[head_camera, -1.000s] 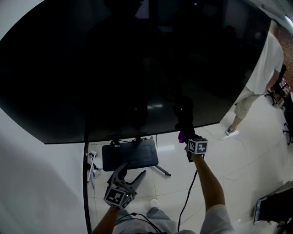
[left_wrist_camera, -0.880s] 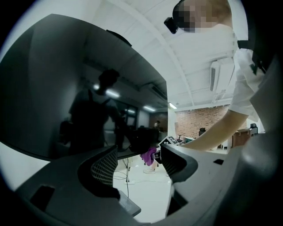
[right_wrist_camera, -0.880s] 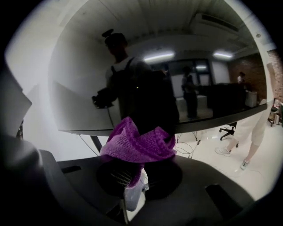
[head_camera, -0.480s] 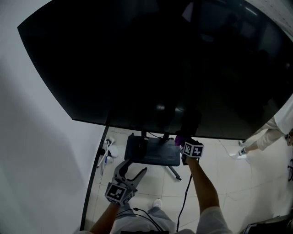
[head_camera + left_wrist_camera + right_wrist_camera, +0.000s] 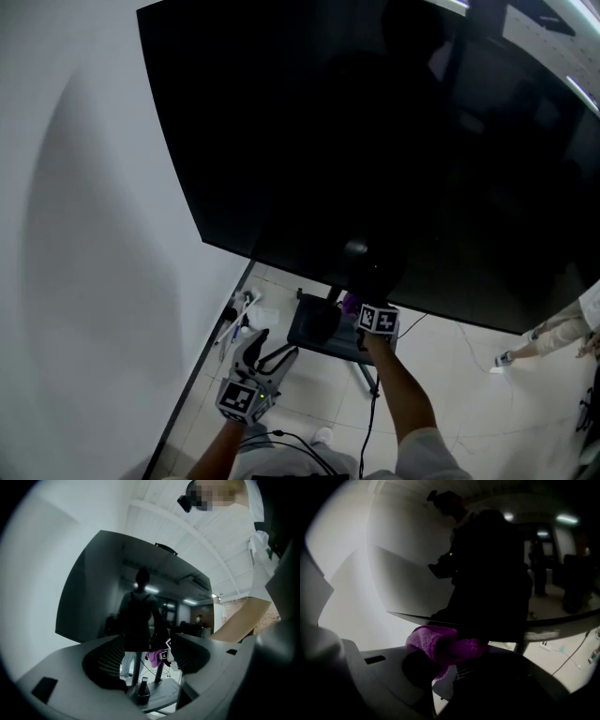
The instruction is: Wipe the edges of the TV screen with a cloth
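Observation:
The big black TV screen (image 5: 375, 141) fills the head view; its bottom edge (image 5: 309, 274) slopes down to the right. My right gripper (image 5: 361, 310) is shut on a purple cloth (image 5: 349, 302), which is pressed up against that bottom edge near the stand. In the right gripper view the cloth (image 5: 440, 644) bulges out of the jaws just under the screen's lower edge (image 5: 417, 617). My left gripper (image 5: 272, 345) hangs lower left, open and empty, away from the screen. Between its jaws in the left gripper view I see the cloth (image 5: 154, 657) and the screen (image 5: 103, 597).
A black stand base (image 5: 323, 328) sits on the tiled floor below the screen. Small cleaning items (image 5: 239, 314) lie by the white wall (image 5: 84, 234) at left. A cable (image 5: 370, 412) trails down from my right arm. A person's legs (image 5: 553, 336) show at far right.
My right gripper has carried the cloth leftward along the bottom edge, closer to the lower-left corner. My head has turned left, so more wall shows. The left gripper stays open.

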{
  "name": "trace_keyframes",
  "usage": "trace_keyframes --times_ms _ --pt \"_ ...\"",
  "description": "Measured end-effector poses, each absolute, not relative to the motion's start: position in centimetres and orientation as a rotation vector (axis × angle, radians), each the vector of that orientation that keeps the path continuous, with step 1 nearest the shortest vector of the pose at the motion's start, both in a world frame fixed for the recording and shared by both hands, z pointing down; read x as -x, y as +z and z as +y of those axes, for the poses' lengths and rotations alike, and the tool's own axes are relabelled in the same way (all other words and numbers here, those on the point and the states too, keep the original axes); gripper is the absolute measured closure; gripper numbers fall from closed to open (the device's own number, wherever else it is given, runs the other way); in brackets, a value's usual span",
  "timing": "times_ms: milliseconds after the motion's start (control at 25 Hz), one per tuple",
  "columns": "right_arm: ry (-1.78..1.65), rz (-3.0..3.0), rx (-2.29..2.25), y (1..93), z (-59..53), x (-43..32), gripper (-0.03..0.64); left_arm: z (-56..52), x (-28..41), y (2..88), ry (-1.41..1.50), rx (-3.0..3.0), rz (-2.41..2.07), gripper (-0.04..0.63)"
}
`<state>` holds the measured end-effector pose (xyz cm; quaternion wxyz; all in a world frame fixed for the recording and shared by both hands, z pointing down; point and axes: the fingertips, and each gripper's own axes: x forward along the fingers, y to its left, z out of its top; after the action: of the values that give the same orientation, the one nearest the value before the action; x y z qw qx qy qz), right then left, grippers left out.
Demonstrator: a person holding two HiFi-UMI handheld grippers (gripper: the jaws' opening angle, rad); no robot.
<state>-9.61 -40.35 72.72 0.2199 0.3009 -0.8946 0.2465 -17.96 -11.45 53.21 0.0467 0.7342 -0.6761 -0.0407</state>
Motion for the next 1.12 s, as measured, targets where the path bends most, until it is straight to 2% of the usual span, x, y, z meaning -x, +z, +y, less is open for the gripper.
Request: trace_keyframes --times_ms 360,720,1120 --pt "0.563 -2.53 -0.565 73.8 -35.1 29.0 0.56 -6.1 31.1 54.8 -0.148 -2.005 -2.292 0.307" --pt "0.589 -2.615 -0.408 73.6 -29.6 43.5 0.56 -0.6 39.5 56.1 -0.086 -1.844 -2.434 0.305" --pt "0.8 -2.63 -0.415 74.2 -25.2 54.3 0.56 5.7 46.0 58.2 -0.053 -1.675 -2.551 0.307"
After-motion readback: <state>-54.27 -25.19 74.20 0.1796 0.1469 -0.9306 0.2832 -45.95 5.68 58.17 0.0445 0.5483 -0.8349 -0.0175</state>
